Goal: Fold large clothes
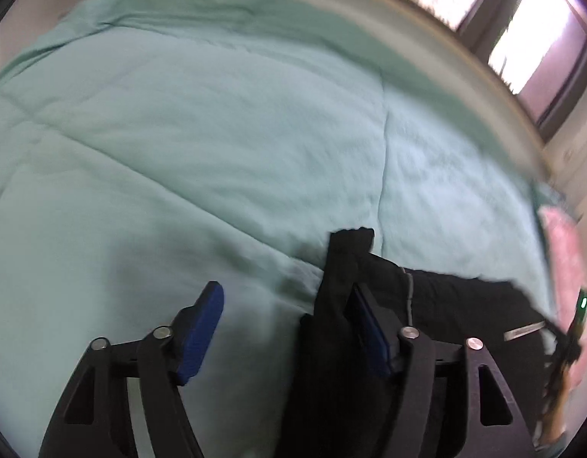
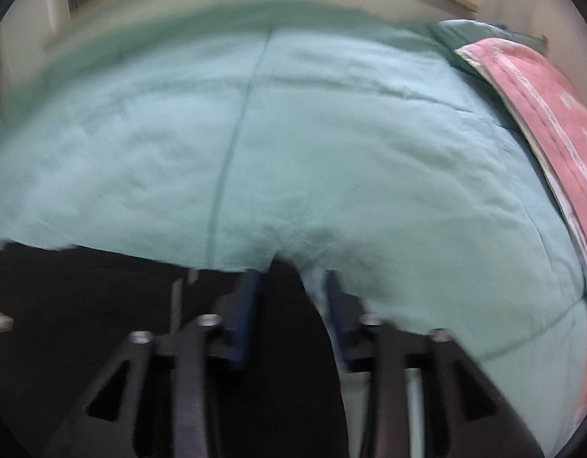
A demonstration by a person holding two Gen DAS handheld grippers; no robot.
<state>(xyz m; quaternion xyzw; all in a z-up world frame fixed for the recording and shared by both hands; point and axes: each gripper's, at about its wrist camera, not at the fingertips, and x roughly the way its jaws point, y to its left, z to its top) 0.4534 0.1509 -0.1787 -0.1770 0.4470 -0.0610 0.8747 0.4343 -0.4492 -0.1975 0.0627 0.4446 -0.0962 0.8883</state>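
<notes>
A black garment (image 1: 457, 301) is seen draped at the near edge of a bed covered by a pale green quilt (image 1: 202, 133). In the left wrist view the left claw (image 1: 286, 324) is spread wide: its left pad (image 1: 202, 337) stands free over bare quilt, while a hanging fold of the black cloth lies against the inner face of its right pad (image 1: 370, 336). Nothing is pinched between the two pads. The garment's upper edge runs rightward from that fold toward a second tool with a green light (image 1: 583, 301) at the frame's right rim, where the cloth seems to be gathered; a white label (image 1: 524, 330) is visible on the fabric.

In the right wrist view, heavily blurred, the right claw (image 2: 291, 305) is partly apart, with a strip of the black garment (image 2: 83, 305) rising between its pads (image 2: 247, 305); whether the cloth is truly clamped cannot be told. The rest of the garment spreads to the left of that claw.

Beyond both claws a broad stretch of quilt lies open up to the far edge of the bed. A pink cloth (image 2: 553, 122) lies along the right side of the bed, and windows (image 1: 530, 30) are seen past the far edge.
</notes>
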